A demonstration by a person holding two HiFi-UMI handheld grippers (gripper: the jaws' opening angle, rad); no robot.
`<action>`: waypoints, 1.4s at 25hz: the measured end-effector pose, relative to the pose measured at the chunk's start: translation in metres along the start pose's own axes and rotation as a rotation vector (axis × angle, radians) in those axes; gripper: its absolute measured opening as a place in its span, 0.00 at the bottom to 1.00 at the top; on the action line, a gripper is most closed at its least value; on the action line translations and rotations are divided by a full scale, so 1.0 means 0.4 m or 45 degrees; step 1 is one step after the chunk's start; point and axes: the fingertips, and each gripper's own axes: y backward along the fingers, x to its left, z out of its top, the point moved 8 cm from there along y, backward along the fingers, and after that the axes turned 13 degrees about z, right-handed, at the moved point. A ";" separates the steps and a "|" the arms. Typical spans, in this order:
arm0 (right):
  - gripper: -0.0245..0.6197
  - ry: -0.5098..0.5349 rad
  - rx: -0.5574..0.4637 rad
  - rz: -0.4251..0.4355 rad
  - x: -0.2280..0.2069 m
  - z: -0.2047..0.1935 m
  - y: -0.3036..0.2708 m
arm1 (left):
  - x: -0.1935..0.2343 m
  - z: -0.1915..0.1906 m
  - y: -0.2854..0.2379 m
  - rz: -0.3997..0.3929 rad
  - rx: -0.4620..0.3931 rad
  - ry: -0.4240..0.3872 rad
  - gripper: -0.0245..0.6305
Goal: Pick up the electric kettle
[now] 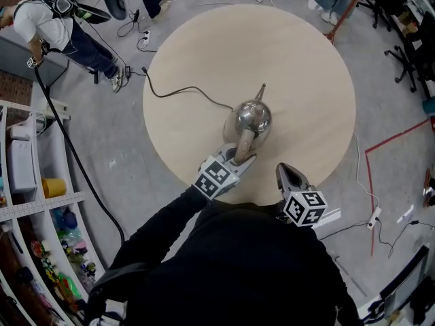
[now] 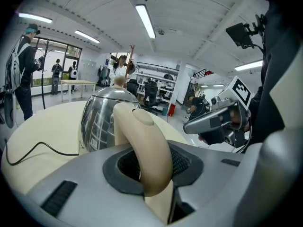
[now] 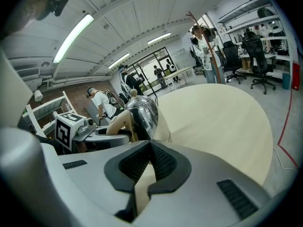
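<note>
The steel electric kettle (image 1: 253, 116) stands on the round beige table (image 1: 299, 60), near its front edge, with the spout pointing away. Its curved beige handle (image 1: 243, 142) faces me. My left gripper (image 1: 239, 156) is shut on that handle; in the left gripper view the handle (image 2: 144, 145) fills the gap between the dark pads, with the kettle body (image 2: 102, 117) just beyond. My right gripper (image 1: 285, 170) hovers at the table's front edge, to the right of the kettle and apart from it. Its jaws (image 3: 150, 150) are shut with nothing in them, and the kettle (image 3: 142, 115) shows ahead to its left.
A black power cord (image 1: 183, 90) runs from the kettle across the table and off its left edge. A person (image 1: 61, 26) stands at the far left. White shelving (image 1: 27, 168) lines the left side. Red tape (image 1: 394, 141) marks the floor on the right.
</note>
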 end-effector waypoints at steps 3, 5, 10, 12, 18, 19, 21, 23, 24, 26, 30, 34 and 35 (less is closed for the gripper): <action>0.05 0.000 0.000 -0.001 -0.003 0.001 0.000 | -0.003 0.014 -0.001 -0.004 -0.015 -0.010 0.21; 0.05 0.000 0.000 -0.001 -0.002 0.004 -0.002 | -0.002 0.024 0.001 -0.005 -0.023 -0.016 0.21; 0.05 0.003 0.000 0.000 -0.002 -0.003 -0.005 | -0.008 0.041 0.011 -0.011 -0.053 -0.020 0.21; 0.05 0.003 0.001 0.001 -0.004 -0.005 -0.006 | -0.012 0.052 0.015 -0.014 -0.067 -0.019 0.21; 0.05 0.006 0.002 0.006 -0.020 0.007 0.009 | -0.037 0.111 0.020 -0.018 -0.124 -0.020 0.21; 0.05 0.008 0.002 0.007 -0.018 0.006 0.008 | -0.038 0.117 0.026 -0.020 -0.137 -0.019 0.21; 0.05 0.009 0.002 0.008 -0.016 0.005 0.005 | -0.040 0.130 0.039 -0.024 -0.163 -0.020 0.21; 0.05 0.010 0.002 0.009 -0.014 0.006 0.002 | -0.041 0.145 0.051 -0.028 -0.188 -0.028 0.21; 0.05 0.011 0.002 0.009 -0.013 0.007 0.001 | -0.043 0.154 0.057 -0.029 -0.200 -0.033 0.21; 0.05 0.015 0.003 0.011 -0.013 0.008 -0.002 | -0.046 0.171 0.069 -0.032 -0.226 -0.047 0.21; 0.05 0.021 0.004 0.014 -0.009 0.012 -0.007 | -0.053 0.210 0.099 -0.041 -0.289 -0.067 0.22; 0.05 0.028 0.005 0.018 0.000 0.013 -0.012 | -0.059 0.244 0.133 -0.048 -0.346 -0.092 0.22; 0.05 0.029 0.004 0.018 0.002 0.012 -0.013 | -0.060 0.250 0.141 -0.050 -0.359 -0.098 0.22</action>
